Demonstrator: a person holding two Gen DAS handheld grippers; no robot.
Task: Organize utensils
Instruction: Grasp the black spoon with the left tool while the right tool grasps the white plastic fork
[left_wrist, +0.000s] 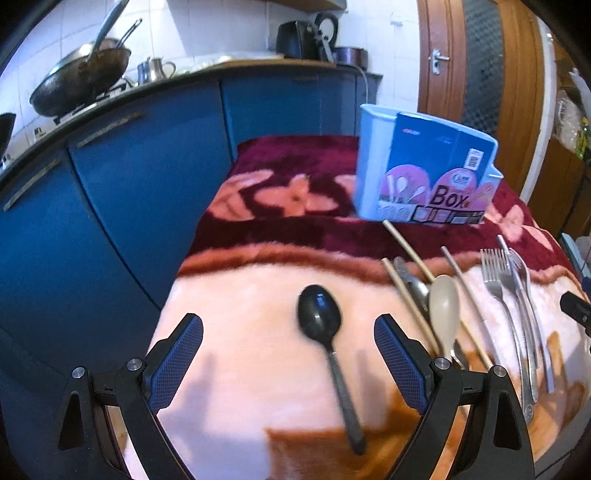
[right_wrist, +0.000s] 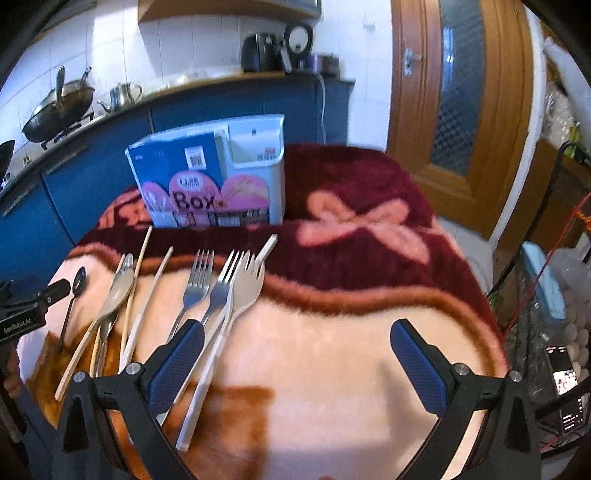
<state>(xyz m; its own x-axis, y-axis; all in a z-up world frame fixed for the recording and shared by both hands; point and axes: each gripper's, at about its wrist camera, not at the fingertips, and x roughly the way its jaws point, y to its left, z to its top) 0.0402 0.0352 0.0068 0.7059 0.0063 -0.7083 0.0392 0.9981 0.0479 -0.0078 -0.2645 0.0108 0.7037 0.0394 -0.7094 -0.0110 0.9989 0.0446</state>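
A black plastic spoon (left_wrist: 325, 343) lies on the pink blanket, between the open jaws of my left gripper (left_wrist: 288, 332), which hovers over it and holds nothing. To its right lie a beige spoon (left_wrist: 445, 306), wooden chopsticks (left_wrist: 410, 295) and metal forks (left_wrist: 498, 288). A light blue utensil box (left_wrist: 421, 170) stands behind them. In the right wrist view my right gripper (right_wrist: 297, 339) is open and empty above bare blanket. The metal forks (right_wrist: 199, 284), a beige spork (right_wrist: 247, 284), the chopsticks (right_wrist: 140, 266), the beige spoon (right_wrist: 118, 291) and the black spoon (right_wrist: 75, 291) lie to its left. The box (right_wrist: 218, 173) stands behind.
The table is covered by a maroon and pink flowered blanket (right_wrist: 351, 221). Blue kitchen cabinets (left_wrist: 110, 184) run behind and left, with woks (left_wrist: 74, 81) on the counter. A wooden door (right_wrist: 461, 92) is at the right. The left gripper's body (right_wrist: 29, 306) shows at the left edge.
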